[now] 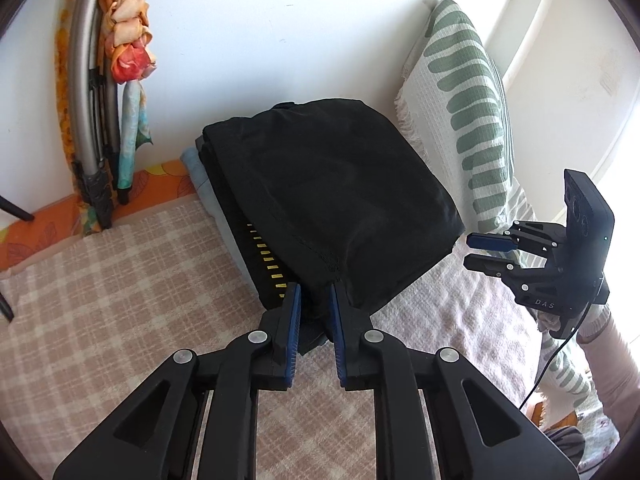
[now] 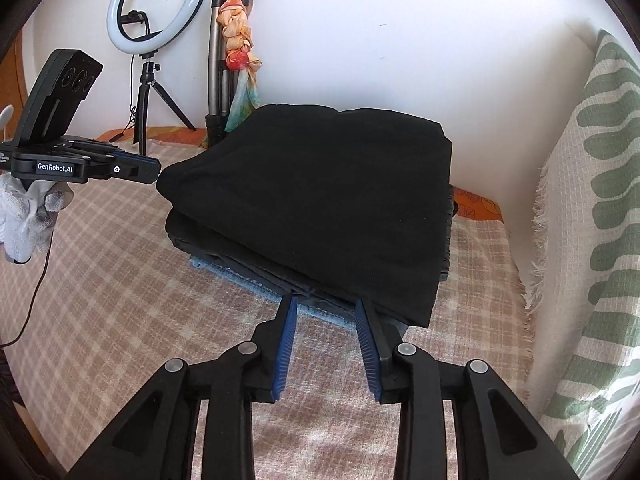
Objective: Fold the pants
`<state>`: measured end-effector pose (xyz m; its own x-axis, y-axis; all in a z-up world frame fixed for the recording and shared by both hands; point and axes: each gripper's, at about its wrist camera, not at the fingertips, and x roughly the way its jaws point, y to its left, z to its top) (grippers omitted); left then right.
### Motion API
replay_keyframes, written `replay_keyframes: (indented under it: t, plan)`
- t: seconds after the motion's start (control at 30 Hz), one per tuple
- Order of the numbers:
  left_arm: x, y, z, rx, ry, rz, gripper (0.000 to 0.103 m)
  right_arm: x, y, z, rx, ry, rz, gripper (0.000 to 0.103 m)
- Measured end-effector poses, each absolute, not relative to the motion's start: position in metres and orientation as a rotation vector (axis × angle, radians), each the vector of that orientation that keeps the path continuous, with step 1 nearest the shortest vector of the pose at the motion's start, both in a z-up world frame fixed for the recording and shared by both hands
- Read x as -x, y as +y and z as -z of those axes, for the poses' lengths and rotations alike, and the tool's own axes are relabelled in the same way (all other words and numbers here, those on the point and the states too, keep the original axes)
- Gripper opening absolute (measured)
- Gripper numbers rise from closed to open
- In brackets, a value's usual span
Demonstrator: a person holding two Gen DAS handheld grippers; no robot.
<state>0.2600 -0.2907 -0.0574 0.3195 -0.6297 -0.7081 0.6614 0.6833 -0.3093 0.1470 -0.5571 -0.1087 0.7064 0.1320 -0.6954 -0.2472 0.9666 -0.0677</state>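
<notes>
Folded black pants [image 1: 332,196] lie on top of a stack of folded clothes on the checked bed cover; they also show in the right wrist view [image 2: 312,204]. My left gripper [image 1: 314,292] has its jaws around the near corner of the black pants, with cloth between the blue pads. It shows at the pants' left corner in the right wrist view [image 2: 154,170]. My right gripper [image 2: 326,306] is open at the near edge of the stack, with nothing between its jaws. It shows open beside the pants' right corner in the left wrist view [image 1: 472,250].
Under the pants lie dark folded garments [image 2: 240,256] and a light blue one [image 2: 256,284]. A green-striped pillow [image 1: 460,112] leans at the right. A ring light on a tripod [image 2: 158,8] and a folded frame with a scarf [image 1: 124,40] stand by the wall.
</notes>
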Motion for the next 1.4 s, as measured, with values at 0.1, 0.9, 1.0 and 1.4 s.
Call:
replay_keyframes:
  t: [0.1,0.9,1.0,1.4]
  plan:
    - [-0.253,-0.279,0.052,-0.047,0.892,0.826,0.026,-0.131,-0.563,0.097,0.085,0.732,-0.187,0.041]
    - [-0.111,-0.23,-0.006,-0.085,0.68,0.751,0.08,0.006,-0.488,0.049,0.008,0.529,-0.023,0.096]
    - [-0.099,-0.224,-0.003,-0.109,0.685,0.683,0.08,0.018,-0.476,0.05,0.013,0.514,-0.016,0.097]
    - [-0.065,-0.203,0.025,-0.122,0.702,0.629,0.08,0.029,-0.446,0.073,-0.054,0.495,0.013,0.103]
